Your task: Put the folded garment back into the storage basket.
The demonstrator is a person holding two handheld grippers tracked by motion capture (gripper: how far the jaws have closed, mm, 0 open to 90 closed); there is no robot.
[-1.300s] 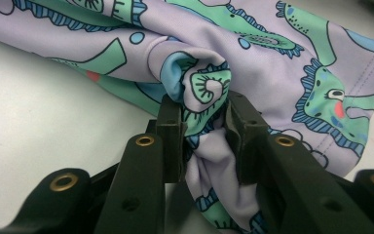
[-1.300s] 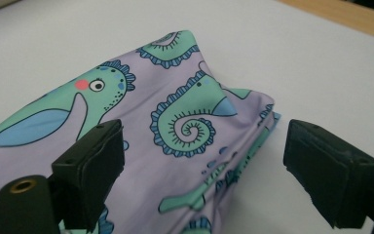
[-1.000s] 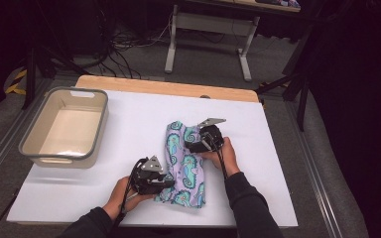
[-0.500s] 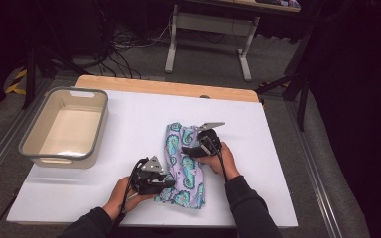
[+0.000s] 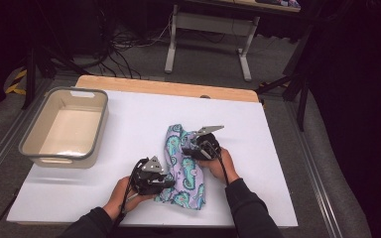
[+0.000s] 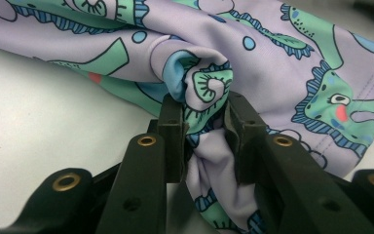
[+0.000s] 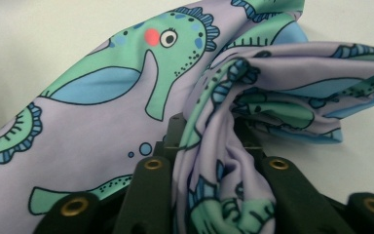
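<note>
High view: I have both grippers down on the cloth [image 5: 184, 168], a lilac piece printed with green seahorses, lying crumpled on the white table [image 5: 129, 134] between my two hands. My left gripper [image 5: 167, 182] sits at the cloth's near left edge, pointing across toward my right hand. My right gripper [image 5: 184, 148] is farther from me, on the cloth's right side near its upper end, pointing left into the folds.

Seen along my left gripper's [image 6: 203, 114] jaws, they are clamped on a bunched fold of cloth [image 6: 272, 63]: the fabric is squeezed narrow between the two pads and bulges out in a rolled knot just past their tips. More cloth spreads flat beyond and to the right of that knot, with bare table to the left.

Along my right gripper's [image 7: 207, 131] jaws, a gathered ridge of cloth [image 7: 126, 97] runs down between them and hides both tips. These jaws have just been closing, and the cloth is pinched between them now. A seahorse's head lies just beyond the left jaw; loose folds stand up beyond the right one.

A grey bin [image 5: 32, 148] stands well off to the left of my left gripper, apart from the cloth.
</note>
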